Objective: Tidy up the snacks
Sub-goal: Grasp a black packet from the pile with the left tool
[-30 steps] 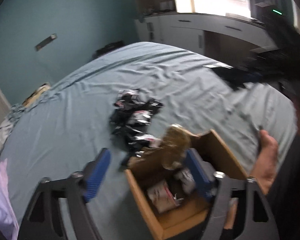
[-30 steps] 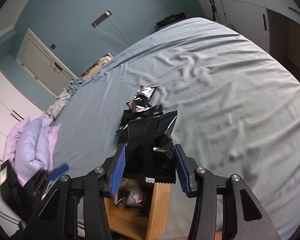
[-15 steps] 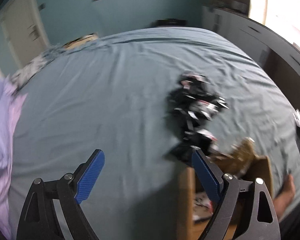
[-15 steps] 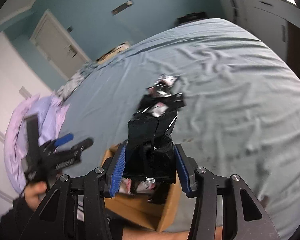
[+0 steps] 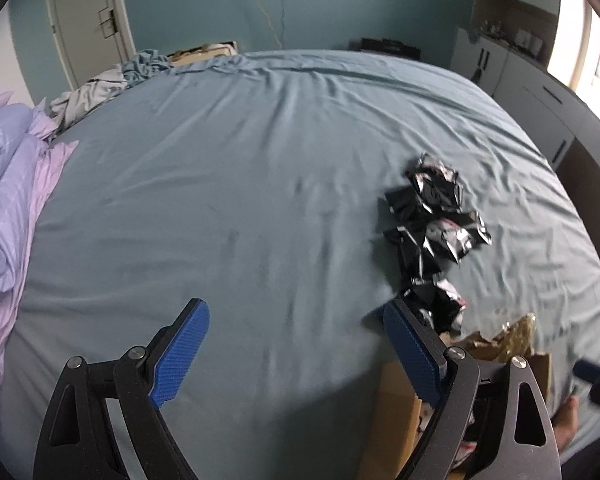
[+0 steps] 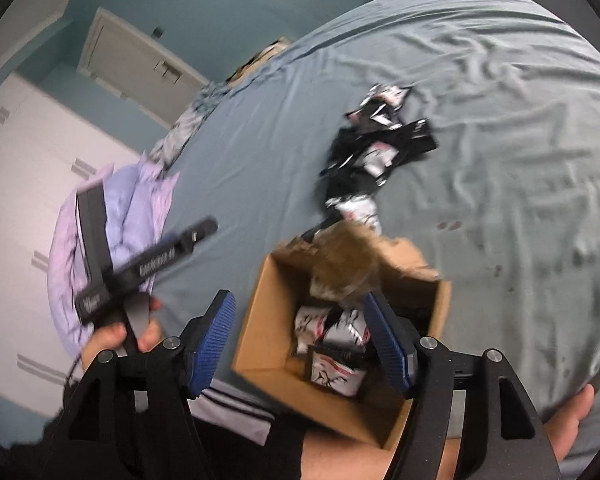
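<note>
A pile of black-and-white snack packets point(image 5: 432, 216) lies on the blue-grey bed sheet point(image 5: 240, 184); it also shows in the right wrist view as the same pile point(image 6: 372, 152). Just in front of it stands an open cardboard box point(image 6: 260, 320) with several packets point(image 6: 332, 344) inside. My right gripper point(image 6: 298, 304) hangs above the box with its jaws opening; no packet is pressed between its pads. My left gripper point(image 5: 296, 312) is open and empty over bare sheet, left of the box point(image 5: 396, 396).
Crumpled brown paper point(image 6: 348, 264) sticks up at the box's far edge. A lilac duvet point(image 5: 8, 208) is heaped at the left of the bed. White cabinets point(image 5: 540, 92) line the right wall. A person's bare leg point(image 6: 340, 456) lies beside the box.
The black packet that my right gripper held is gone from its jaws, which now stand wider over the box. My left gripper swung left, away from the box, and levelled out.
</note>
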